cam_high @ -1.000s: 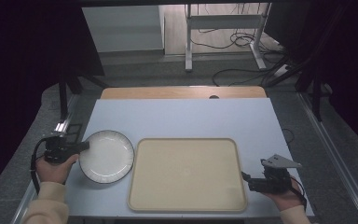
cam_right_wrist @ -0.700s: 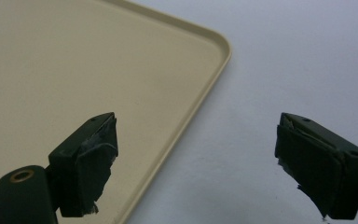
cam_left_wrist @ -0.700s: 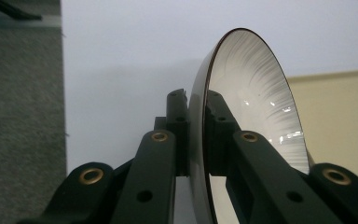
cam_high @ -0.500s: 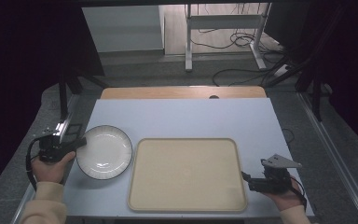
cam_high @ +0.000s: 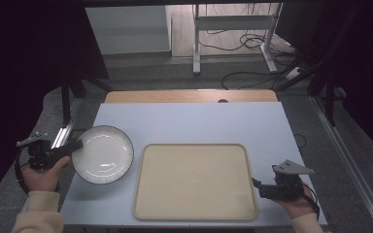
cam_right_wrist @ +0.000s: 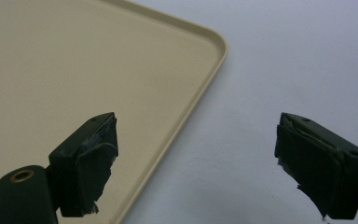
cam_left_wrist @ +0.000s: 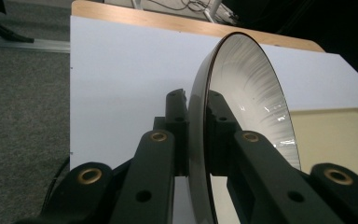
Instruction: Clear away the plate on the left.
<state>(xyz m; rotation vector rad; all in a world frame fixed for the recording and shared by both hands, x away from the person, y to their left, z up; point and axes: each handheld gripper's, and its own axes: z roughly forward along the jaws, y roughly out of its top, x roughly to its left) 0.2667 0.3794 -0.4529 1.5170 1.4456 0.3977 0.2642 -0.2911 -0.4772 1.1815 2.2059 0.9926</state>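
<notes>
Your left gripper (cam_high: 73,145) pinches the plate (cam_high: 103,154) by its rim at the table's (cam_high: 184,121) left edge, beside the tray (cam_high: 194,180). Your right gripper (cam_high: 258,187) rests low, jaws spread, at the tray's right edge.

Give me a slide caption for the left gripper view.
Left gripper clamps the plate rim, tilted on edge above the table.
</notes>
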